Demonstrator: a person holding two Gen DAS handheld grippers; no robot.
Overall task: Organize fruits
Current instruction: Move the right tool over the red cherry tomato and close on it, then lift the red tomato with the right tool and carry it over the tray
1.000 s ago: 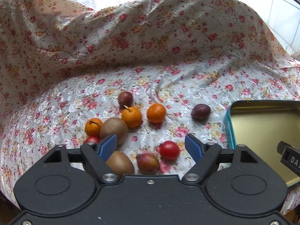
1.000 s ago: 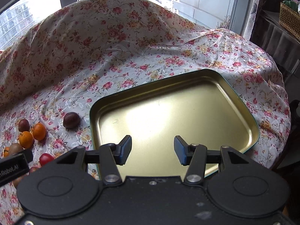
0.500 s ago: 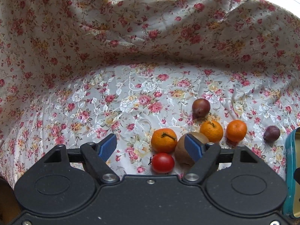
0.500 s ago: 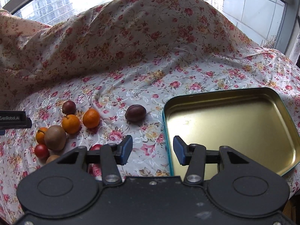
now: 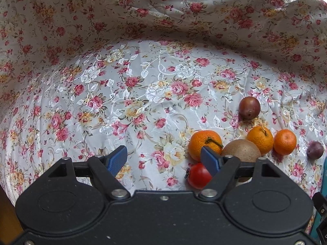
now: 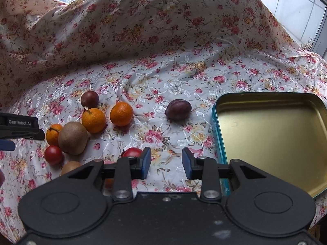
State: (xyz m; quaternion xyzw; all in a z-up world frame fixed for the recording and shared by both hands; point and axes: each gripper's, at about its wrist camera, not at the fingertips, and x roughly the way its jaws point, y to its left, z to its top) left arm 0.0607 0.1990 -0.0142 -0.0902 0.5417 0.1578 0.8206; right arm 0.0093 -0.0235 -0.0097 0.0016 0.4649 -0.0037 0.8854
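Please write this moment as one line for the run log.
tray: empty | fruits: all on cloth | left gripper: open, nothing between | right gripper: jaws just closing, nothing between | plum: alone near tray

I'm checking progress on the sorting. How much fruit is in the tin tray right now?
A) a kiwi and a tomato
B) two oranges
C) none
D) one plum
C: the tray shows only bare gold metal, while the plum, oranges and kiwi all lie on the cloth.
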